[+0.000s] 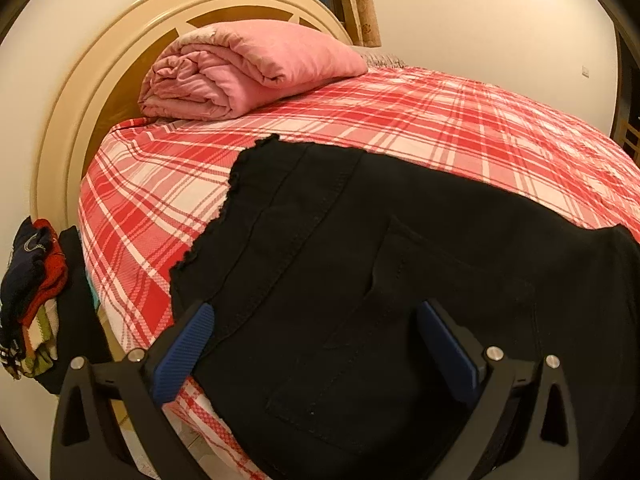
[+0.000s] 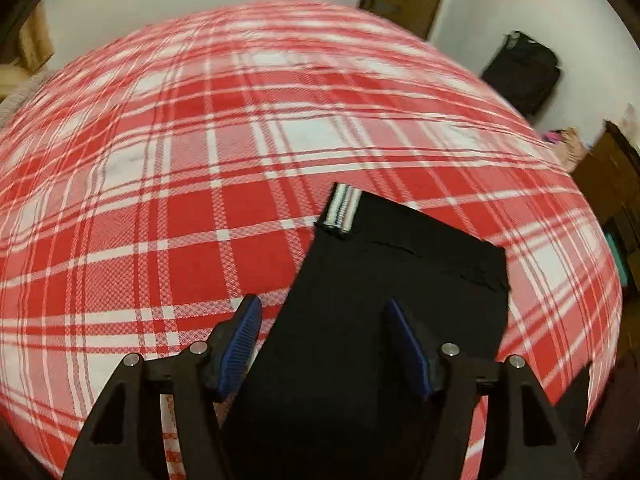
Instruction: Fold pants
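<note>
Both tongs spread wide above black pants on the plaid bed

The left gripper and right gripper hold nothing — next, I judge, each should pinch every layer at an edge and lift evenly, keeping the pants flat on the bed; no containers are visible.

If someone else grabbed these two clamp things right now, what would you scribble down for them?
Left gripper: jaws open, hovering over the black denim pants, holding nothing.
Right gripper: jaws open over the pants' other end, holding nothing; this view is blurred.
Pants: spread flat on the red-and-white plaid bedsheet, near its front edge, frayed hem toward the rolled pink blanket.
Done: the pants appear to be laid out.
Left: grasp them and make the folds; whether any fold is already made, I cannot tell.
</note>
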A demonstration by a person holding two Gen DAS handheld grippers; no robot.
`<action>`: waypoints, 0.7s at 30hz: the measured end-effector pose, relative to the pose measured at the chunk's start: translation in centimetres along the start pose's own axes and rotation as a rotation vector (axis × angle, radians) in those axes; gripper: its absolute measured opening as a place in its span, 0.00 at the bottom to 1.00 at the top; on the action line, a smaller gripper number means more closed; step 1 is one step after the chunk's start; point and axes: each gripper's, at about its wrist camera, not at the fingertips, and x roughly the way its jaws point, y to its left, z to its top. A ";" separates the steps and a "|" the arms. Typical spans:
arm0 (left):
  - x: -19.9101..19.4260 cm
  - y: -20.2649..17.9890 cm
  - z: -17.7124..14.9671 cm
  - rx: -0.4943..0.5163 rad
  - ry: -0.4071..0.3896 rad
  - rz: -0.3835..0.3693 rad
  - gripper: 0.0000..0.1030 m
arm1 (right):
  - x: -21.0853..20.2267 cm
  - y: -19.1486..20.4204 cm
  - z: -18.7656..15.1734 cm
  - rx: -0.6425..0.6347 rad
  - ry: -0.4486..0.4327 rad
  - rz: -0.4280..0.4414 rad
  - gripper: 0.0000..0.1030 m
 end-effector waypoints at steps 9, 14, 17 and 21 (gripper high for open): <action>0.0 0.0 0.2 -0.004 0.022 0.000 1.00 | -8.1 -10.0 -2.7 0.209 -0.132 0.381 0.05; 0.2 0.2 0.2 -0.003 0.027 -0.014 1.00 | -13.2 -17.0 -9.8 0.389 -0.239 0.440 0.05; 0.1 0.2 0.2 0.003 0.025 -0.013 1.00 | -12.8 -19.5 -15.1 0.483 -0.208 0.398 0.05; 0.2 0.1 0.4 0.000 0.035 -0.013 1.00 | -9.7 -21.0 -19.7 0.595 -0.077 0.392 0.06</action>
